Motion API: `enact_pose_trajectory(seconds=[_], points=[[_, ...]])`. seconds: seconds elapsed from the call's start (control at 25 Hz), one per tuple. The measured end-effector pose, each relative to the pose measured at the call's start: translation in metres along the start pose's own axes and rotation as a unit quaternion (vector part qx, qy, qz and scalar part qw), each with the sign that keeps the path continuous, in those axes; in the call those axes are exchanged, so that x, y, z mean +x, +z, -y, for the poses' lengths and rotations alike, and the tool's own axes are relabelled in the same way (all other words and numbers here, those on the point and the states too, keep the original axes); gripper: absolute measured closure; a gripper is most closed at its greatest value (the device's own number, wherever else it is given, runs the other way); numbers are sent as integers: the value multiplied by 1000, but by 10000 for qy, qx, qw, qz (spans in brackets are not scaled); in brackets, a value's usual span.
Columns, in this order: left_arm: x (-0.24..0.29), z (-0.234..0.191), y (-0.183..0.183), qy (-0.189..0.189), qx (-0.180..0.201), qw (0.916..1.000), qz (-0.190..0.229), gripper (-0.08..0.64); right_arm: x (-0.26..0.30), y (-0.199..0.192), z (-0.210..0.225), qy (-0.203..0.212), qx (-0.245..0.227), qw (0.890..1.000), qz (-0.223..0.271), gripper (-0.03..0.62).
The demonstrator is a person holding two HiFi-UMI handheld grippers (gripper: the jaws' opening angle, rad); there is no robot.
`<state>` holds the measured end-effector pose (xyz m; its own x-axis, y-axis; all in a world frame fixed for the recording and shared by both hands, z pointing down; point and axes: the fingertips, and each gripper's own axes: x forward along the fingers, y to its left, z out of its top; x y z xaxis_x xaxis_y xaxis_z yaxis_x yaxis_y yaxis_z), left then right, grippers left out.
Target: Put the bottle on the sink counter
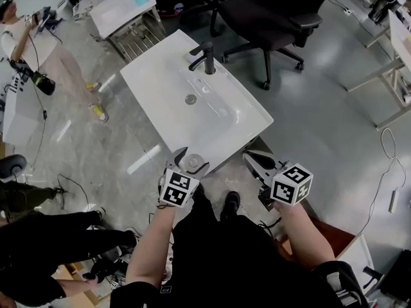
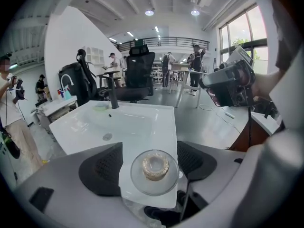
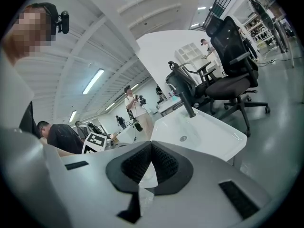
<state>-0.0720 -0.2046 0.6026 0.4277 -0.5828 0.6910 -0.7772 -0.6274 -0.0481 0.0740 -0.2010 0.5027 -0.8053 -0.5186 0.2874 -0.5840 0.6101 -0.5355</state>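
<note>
A clear bottle (image 1: pixel 193 163), seen end-on as a round glass disc (image 2: pixel 154 171), sits between the jaws of my left gripper (image 1: pixel 190 167), which is shut on it. It hangs over the near corner of the white sink counter (image 1: pixel 226 130), whose black faucet (image 1: pixel 207 57) stands at the far side. In the left gripper view the basin (image 2: pixel 124 123) and faucet (image 2: pixel 112 92) lie straight ahead. My right gripper (image 1: pixel 252 157) is shut and empty, just off the counter's near right edge. Its dark pads (image 3: pixel 164 164) meet in the right gripper view.
A black office chair (image 1: pixel 273 21) stands beyond the sink. A small white table (image 1: pixel 122 8) is at the far left. A person (image 1: pixel 29 47) with a device stands at the left. Cables (image 1: pixel 70 185) trail on the grey floor, and another desk (image 1: pixel 398 50) is at the right.
</note>
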Motion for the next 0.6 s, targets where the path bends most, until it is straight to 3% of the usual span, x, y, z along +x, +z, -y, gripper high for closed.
enact_pose_trajectory(seconds=[0.36, 0.6], points=[[-52, -15, 32, 91, -677, 9957, 619, 220, -14, 23, -19, 61, -153, 9997, 171, 578], [-85, -36, 58, 199, -666, 9926, 991, 221, -19, 39, -20, -70, -360, 9988, 314, 578]])
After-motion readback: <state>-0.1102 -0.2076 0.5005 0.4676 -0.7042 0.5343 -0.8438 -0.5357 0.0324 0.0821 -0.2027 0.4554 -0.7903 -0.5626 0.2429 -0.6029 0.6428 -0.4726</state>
